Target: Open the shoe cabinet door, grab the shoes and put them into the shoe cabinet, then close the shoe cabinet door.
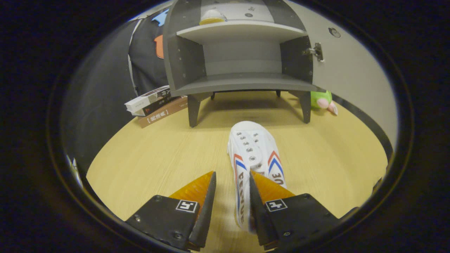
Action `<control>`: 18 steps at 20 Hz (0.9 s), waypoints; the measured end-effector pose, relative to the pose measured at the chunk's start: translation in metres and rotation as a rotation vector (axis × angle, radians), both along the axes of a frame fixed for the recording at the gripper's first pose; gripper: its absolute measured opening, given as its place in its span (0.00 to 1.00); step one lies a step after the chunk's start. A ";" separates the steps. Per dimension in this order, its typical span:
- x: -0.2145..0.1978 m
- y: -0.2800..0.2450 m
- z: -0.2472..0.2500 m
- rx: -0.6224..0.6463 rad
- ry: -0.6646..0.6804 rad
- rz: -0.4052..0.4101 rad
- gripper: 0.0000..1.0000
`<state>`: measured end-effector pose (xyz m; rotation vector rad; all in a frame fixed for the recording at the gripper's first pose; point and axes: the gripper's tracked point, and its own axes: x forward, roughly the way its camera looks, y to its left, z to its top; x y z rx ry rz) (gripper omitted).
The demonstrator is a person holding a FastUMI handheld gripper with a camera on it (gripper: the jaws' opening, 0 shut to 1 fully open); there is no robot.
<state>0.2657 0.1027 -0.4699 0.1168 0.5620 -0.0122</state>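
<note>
The gripper [232, 179] is open around one side of the shoe [254, 153], which sits on the table [158, 165] before the open cabinet [242, 82], so a weak pinch there could let it slip.

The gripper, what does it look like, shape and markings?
The gripper has two wedge-shaped fingers tapering to points, with ribbed outer faces. Each sits on a black angular block fixed with screws, and each block carries a small square black-and-white marker.
</note>
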 end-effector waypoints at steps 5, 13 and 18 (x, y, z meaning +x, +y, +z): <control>0.029 -0.011 0.006 0.043 -0.103 -0.048 0.16; 0.021 -0.022 0.043 -0.085 -0.252 -0.014 0.06; 0.005 -0.015 0.091 -0.119 -0.324 0.018 0.06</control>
